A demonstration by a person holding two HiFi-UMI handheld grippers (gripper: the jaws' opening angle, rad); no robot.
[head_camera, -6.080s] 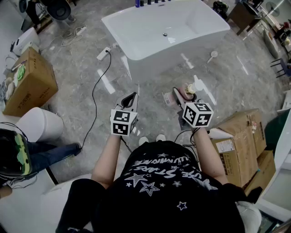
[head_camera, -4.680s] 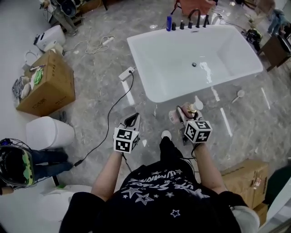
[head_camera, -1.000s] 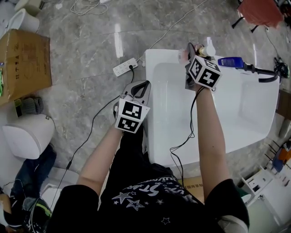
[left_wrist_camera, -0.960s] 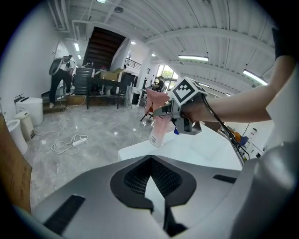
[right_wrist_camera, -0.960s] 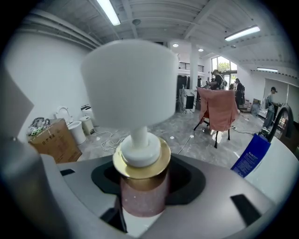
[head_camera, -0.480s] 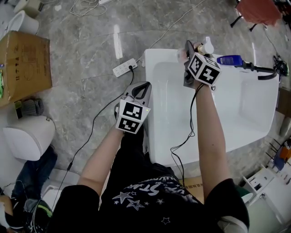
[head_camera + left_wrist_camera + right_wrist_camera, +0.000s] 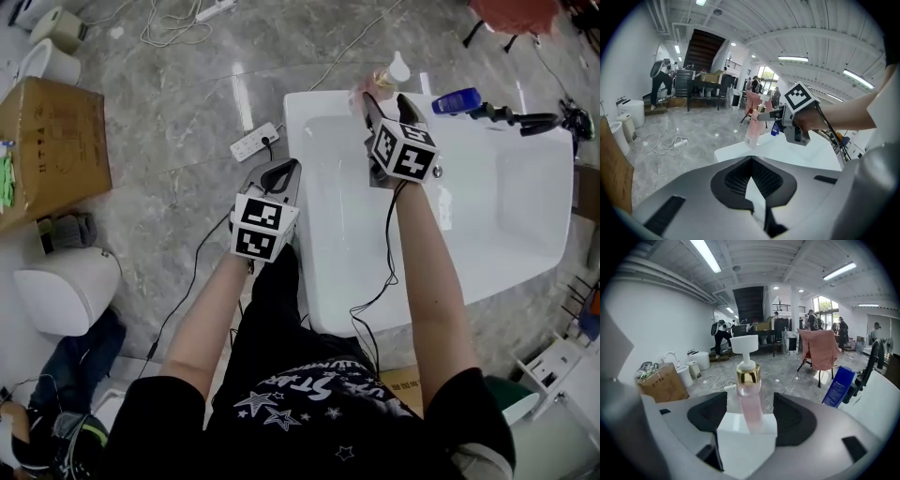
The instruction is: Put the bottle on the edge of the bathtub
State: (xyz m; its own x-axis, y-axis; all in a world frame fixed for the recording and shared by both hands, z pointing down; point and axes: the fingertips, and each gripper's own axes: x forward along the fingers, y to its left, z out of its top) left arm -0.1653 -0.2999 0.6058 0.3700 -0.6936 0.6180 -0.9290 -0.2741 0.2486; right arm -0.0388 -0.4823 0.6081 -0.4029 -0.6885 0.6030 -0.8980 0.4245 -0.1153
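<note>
A pink bottle [image 7: 381,80] with a gold collar and white pump stands upright on the far rim of the white bathtub [image 7: 314,105], near its left corner. My right gripper [image 7: 385,101] straddles it and its jaws are opening. In the right gripper view the bottle [image 7: 749,401] stands between the dark pads [image 7: 708,417] with a gap on each side. The left gripper view shows the same bottle [image 7: 753,129] on the tub's edge [image 7: 736,151]. My left gripper [image 7: 279,174] hangs shut and empty over the tub's near-left rim.
A blue bottle [image 7: 457,99] and a black faucet [image 7: 514,117] sit on the rim to the right of the pink one. On the floor to the left are a power strip [image 7: 254,141] with cables, a cardboard box [image 7: 47,150] and a white toilet [image 7: 64,286].
The right gripper's jaws have spread away from the pink bottle, which now stands by itself on the rim. The left gripper has stayed put.
</note>
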